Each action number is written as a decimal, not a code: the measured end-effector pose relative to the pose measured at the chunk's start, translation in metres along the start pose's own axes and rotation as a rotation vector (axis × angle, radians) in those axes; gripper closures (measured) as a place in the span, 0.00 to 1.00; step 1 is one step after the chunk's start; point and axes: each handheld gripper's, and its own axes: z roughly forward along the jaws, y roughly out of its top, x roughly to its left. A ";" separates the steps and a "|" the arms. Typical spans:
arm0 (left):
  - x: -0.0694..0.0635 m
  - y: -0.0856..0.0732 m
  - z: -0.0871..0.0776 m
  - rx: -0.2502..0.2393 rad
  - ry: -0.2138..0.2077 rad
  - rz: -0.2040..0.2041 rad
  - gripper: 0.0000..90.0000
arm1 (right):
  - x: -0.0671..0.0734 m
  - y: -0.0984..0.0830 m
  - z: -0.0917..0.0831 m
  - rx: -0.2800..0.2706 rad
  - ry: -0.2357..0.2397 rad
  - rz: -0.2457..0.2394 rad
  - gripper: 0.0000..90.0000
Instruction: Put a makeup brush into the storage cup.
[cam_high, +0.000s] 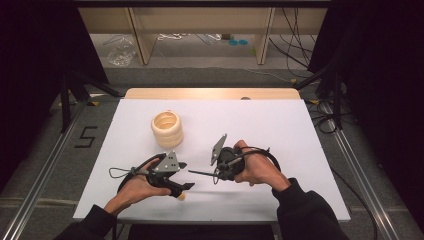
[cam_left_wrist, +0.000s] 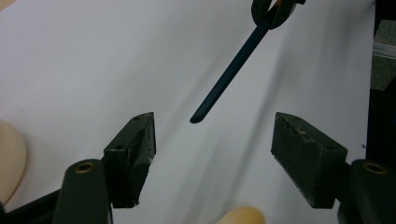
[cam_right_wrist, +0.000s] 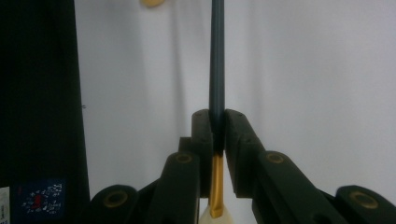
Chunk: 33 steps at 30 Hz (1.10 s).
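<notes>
The flat white worktop (cam_high: 280, 130) is plain, with no pattern, and a pale wood strip edges its far side. The stacked ring-shaped cream object (cam_high: 167, 128) is a uniform pale beige. The thin dark blue-black rod (cam_left_wrist: 231, 70) looks deep teal in the gripper views, and in the right gripper view it turns to a golden-yellow band below the jaws. The right gripper (cam_right_wrist: 218, 121) is matte black with brass-coloured pivot pins; the left gripper (cam_left_wrist: 212, 140) is the same black, with brass pins too. Each carries a grey three-cornered plate. A small rounded tan piece (cam_left_wrist: 240, 215) lies close by, perhaps wood. The sleeves are black.
</notes>
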 end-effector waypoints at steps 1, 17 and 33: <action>0.001 0.001 0.000 0.018 -0.002 0.021 0.36 | 0.000 0.001 0.001 0.000 0.001 -0.001 0.93; -0.006 0.010 0.011 0.137 -0.061 0.132 0.53 | 0.012 0.009 0.007 0.007 0.034 -0.046 0.93; -0.015 0.013 0.017 0.142 -0.116 0.158 0.76 | 0.019 0.016 0.011 0.016 0.039 -0.142 0.93</action>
